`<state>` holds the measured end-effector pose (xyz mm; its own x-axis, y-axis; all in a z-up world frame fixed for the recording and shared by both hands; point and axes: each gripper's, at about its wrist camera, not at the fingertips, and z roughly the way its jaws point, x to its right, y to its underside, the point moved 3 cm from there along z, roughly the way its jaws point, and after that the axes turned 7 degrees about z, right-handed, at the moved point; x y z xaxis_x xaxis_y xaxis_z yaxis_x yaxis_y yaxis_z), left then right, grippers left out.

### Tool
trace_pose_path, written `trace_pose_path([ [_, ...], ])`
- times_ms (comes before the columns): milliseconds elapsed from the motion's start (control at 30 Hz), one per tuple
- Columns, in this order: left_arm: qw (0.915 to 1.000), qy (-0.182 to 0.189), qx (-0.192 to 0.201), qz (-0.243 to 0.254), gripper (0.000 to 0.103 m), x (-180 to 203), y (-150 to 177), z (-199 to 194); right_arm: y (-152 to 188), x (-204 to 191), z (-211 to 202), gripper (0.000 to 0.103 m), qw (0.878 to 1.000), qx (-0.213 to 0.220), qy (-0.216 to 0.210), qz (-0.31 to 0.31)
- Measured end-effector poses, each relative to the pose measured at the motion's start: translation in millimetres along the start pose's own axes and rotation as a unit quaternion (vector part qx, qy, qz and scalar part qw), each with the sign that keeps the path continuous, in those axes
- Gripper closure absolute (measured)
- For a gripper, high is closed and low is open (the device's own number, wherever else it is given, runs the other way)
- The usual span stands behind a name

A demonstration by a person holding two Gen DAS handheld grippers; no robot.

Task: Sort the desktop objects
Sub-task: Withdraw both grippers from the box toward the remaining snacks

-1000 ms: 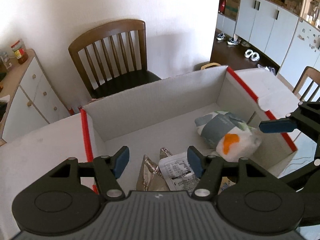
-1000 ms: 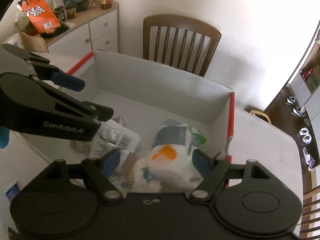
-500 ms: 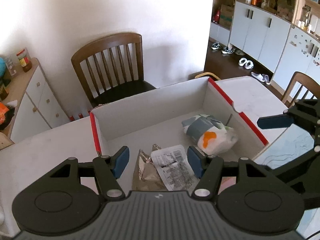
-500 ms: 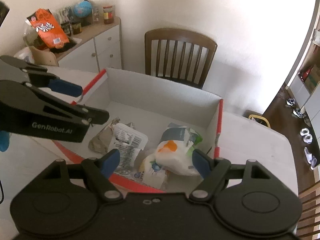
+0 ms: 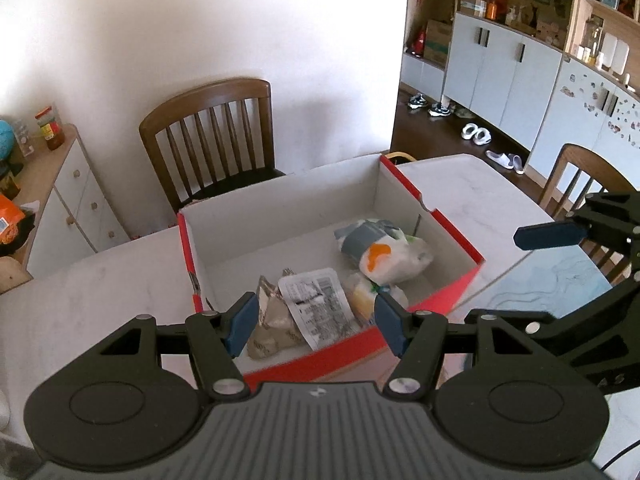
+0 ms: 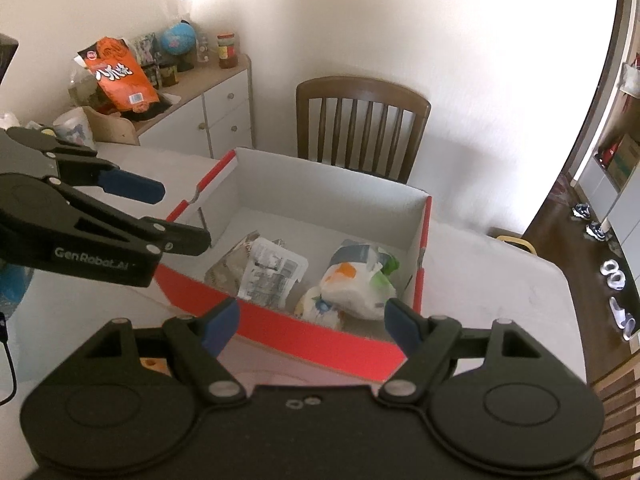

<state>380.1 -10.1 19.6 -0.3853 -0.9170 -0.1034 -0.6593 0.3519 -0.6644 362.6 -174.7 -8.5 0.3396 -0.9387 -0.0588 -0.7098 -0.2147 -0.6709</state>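
Both tools, left tool (image 5: pixel 314 324) and right tool (image 6: pixel 310 324), have been drawn back from the box (image 5: pixel 448 304); both are released, empty. Packets (image 5: pixel 316 312) lie in the box on the bench (image 5: pixel 100 292).

White plaster wall (image 5: pixel 240 20) behind, brightly lit. Brown slatted wooden chair (image 5: pixel 212 136) at table's far edge; second wooden chair (image 5: pixel 576 176) at its right edge. White marble-look table (image 5: pixel 80 280). White drawer cabinet (image 6: pixel 216 112) with wood top by far-left corner, cluttered: globe (image 6: pixel 178 38), jar (image 6: pixel 227 51), orange snack bag (image 6: pixel 118 74). Right: dark wood floor (image 5: pixel 440 136), shoes and slippers (image 5: pixel 476 134), pale grey cupboards (image 5: pixel 500 68), open shelves above.
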Motion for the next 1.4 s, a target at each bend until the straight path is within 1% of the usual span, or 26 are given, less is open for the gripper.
trace_pose_path([
  [233, 1.0000, 0.008, 0.001, 0.002, 0.040, 9, 16, -19, 12, -4, -24, 0.023, 1.000, 0.009, -0.017, 0.010],
  [400, 0.9998, 0.016, 0.009, -0.001, 0.040, 14, 24, -34, 20, -7, -36, 0.023, 0.999, 0.014, -0.025, 0.018],
  [867, 0.9990, 0.027, 0.032, -0.013, 0.040, 32, 55, -73, 45, -14, -65, 0.023, 0.998, 0.033, -0.033, 0.040],
  [1167, 0.9988, 0.012, 0.044, -0.018, 0.040, 38, 87, -93, 64, -22, -77, 0.023, 0.998, 0.042, -0.029, 0.040],
  [1200, 0.9988, 0.014, 0.044, -0.019, 0.040, 38, 90, -94, 67, -24, -79, 0.023, 0.998, 0.044, -0.027, 0.037],
  [1267, 0.9986, 0.017, 0.044, -0.023, 0.033, 40, 99, -97, 73, -28, -81, 0.023, 0.998, 0.048, -0.029, 0.029],
  [1400, 0.9987, 0.022, 0.038, -0.026, 0.032, 41, 115, -98, 86, -39, -83, 0.023, 0.998, 0.050, -0.037, 0.011],
])
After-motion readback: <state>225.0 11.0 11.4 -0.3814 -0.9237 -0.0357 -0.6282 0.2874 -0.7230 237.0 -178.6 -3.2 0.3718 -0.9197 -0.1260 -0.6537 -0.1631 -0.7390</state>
